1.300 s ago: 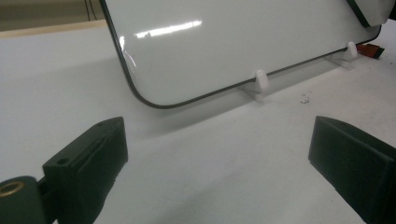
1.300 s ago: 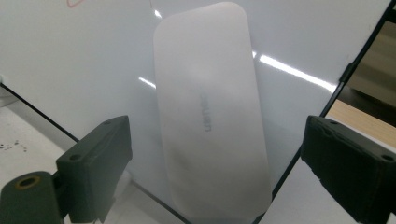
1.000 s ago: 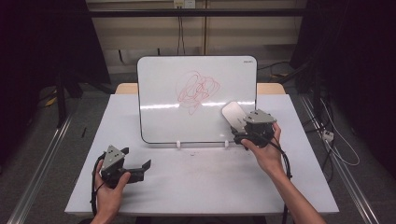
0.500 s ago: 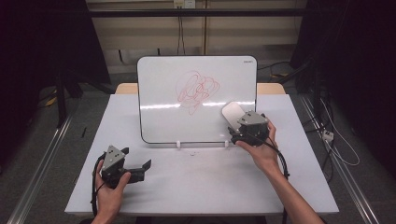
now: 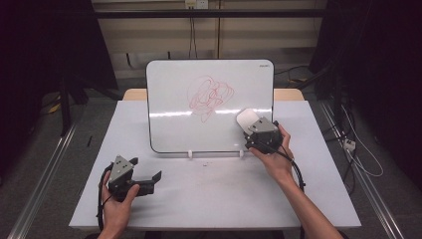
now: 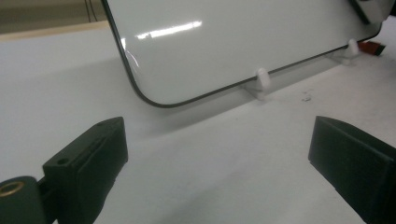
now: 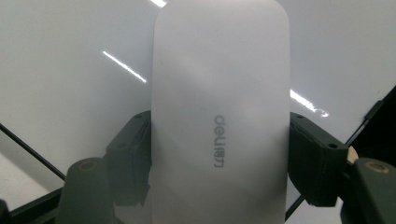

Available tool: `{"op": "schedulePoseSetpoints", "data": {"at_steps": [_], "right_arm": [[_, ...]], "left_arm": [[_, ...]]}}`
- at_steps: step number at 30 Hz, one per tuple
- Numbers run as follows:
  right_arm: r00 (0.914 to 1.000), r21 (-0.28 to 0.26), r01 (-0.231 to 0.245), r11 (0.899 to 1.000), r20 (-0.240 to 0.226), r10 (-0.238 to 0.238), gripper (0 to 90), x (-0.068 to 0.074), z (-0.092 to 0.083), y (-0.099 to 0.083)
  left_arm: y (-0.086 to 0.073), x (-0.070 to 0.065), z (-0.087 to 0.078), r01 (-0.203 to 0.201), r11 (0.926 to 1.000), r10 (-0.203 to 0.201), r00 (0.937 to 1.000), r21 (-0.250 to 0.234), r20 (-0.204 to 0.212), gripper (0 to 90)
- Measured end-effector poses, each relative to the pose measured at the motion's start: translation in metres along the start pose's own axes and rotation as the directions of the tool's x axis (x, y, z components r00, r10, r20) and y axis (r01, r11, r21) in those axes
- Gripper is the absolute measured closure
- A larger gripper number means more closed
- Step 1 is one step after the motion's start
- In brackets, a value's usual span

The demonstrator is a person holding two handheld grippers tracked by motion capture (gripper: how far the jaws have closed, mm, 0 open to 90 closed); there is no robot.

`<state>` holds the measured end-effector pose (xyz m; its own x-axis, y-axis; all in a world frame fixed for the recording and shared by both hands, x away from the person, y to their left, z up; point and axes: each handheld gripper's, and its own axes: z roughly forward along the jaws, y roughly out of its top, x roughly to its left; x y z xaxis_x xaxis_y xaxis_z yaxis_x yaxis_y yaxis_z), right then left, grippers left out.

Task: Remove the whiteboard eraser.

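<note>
— Why is the right hand-held gripper (image 5: 255,125) clamped on that white eraser (image 7: 219,116)?
— To wipe the red scribble (image 5: 211,97) off the whiteboard (image 5: 169,99); it's against the board's lower right. The left hand-held gripper (image 5: 157,177) rests apart on the worktop (image 5: 224,199).

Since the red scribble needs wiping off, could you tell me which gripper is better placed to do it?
Right: the right gripper is shut on the white eraser against the whiteboard. The left gripper is open, low on the table.

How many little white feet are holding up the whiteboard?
2. One foot sits under the board's bottom edge near the middle; the other foot is farther right, beside the right tongs. More could be hidden behind.
</note>
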<state>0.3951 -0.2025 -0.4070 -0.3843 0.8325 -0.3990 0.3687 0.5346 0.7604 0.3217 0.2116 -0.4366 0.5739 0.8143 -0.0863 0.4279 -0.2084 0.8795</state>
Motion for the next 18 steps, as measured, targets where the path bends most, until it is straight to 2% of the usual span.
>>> {"op": "schedulePoseSetpoints", "data": {"at_steps": [9,13,16,18], "right_arm": [[0.9998,0.007,-0.018,1.0,-0.01,0.018,31.7,-0.002,-0.001,0.001],[0.998,0.006,-0.049,0.999,-0.04,0.049,31.8,-0.006,-0.001,0.001],[0.9906,0.004,-0.103,0.995,-0.09,0.103,31.8,-0.012,-0.003,0.0],[0.987,0.002,-0.12,0.993,-0.107,0.12,31.8,-0.015,-0.003,-0.001]], "left_arm": [[-0.001,0.006,0.001,0.012,0.9999,-0.012,0.9999,0.003,-0.011,4.7],[-0.001,0.008,0.0,0.015,0.9999,-0.015,0.9997,-0.002,-0.017,4.7],[-0.002,0.009,-0.001,0.015,0.9999,-0.016,0.9997,-0.004,-0.021,4.7],[-0.002,0.009,-0.001,0.015,0.9999,-0.015,0.9997,-0.005,-0.022,4.7]]}}
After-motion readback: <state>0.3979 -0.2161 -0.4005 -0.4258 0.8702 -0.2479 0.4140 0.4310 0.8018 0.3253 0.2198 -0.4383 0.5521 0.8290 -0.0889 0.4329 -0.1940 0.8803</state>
